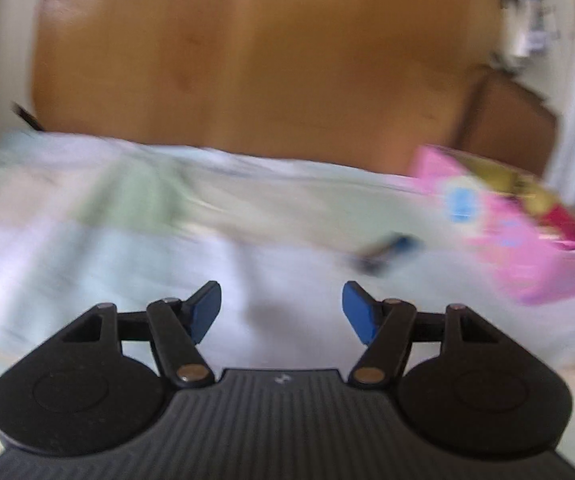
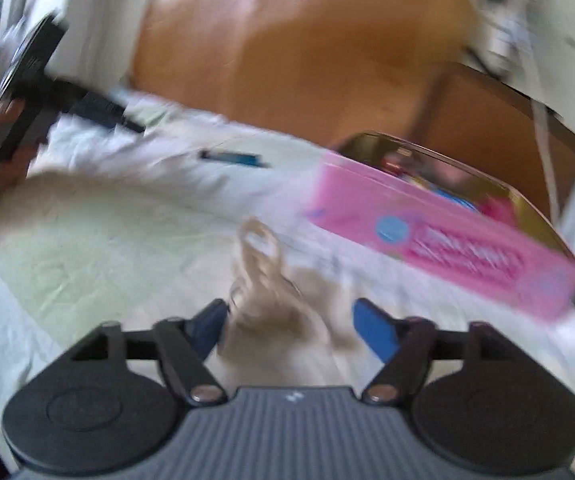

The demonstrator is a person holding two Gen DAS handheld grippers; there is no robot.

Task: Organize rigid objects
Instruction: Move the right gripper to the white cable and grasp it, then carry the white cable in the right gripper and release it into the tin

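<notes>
Both views are motion-blurred. My left gripper (image 1: 282, 308) is open and empty over the pale bedsheet (image 1: 127, 220). A small blue and dark object (image 1: 385, 252) lies ahead of it to the right, near a pink box (image 1: 499, 232). My right gripper (image 2: 289, 328) is open, with a clear glassy object (image 2: 259, 276) standing between and just beyond its fingers; I cannot tell if they touch it. The pink box (image 2: 439, 244) lies open to the right with several items inside. A blue object (image 2: 233, 158) lies farther on the sheet.
A wooden headboard (image 1: 267, 60) rises behind the bed and also shows in the right wrist view (image 2: 287, 48). In the right wrist view the other hand-held gripper (image 2: 27, 92) is at the far left. A brown cabinet (image 2: 499, 132) stands behind the pink box.
</notes>
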